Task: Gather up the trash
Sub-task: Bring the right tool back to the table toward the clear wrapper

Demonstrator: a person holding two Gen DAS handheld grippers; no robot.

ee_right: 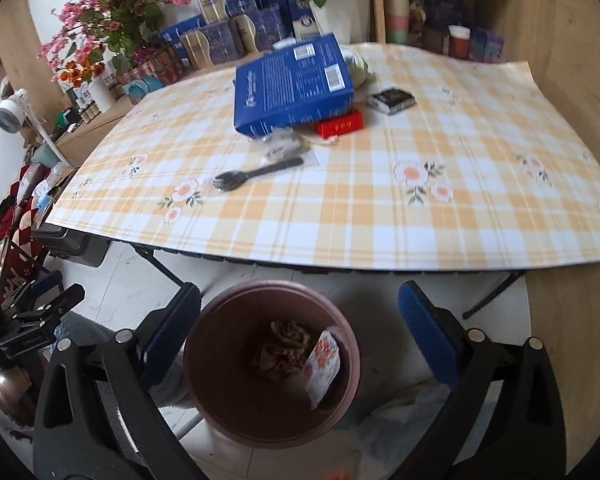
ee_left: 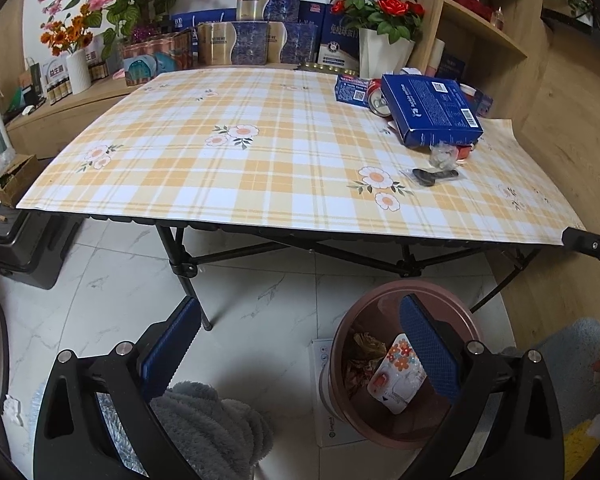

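The right gripper (ee_right: 300, 332) hangs over the brown bin (ee_right: 274, 364) on the floor, jaws spread wide, nothing between them. The left gripper (ee_left: 300, 344) is likewise spread and empty. In the bin lie crumpled paper (ee_right: 284, 350) and a flowered packet (ee_right: 322, 362). A blue box (ee_right: 294, 84), black fork (ee_right: 256, 174) and red box (ee_right: 339, 123) remain on the table (ee_right: 340, 224).

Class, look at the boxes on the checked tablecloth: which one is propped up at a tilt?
The big blue box: it leans on the items beneath it, while the small red box and black box lie flat.
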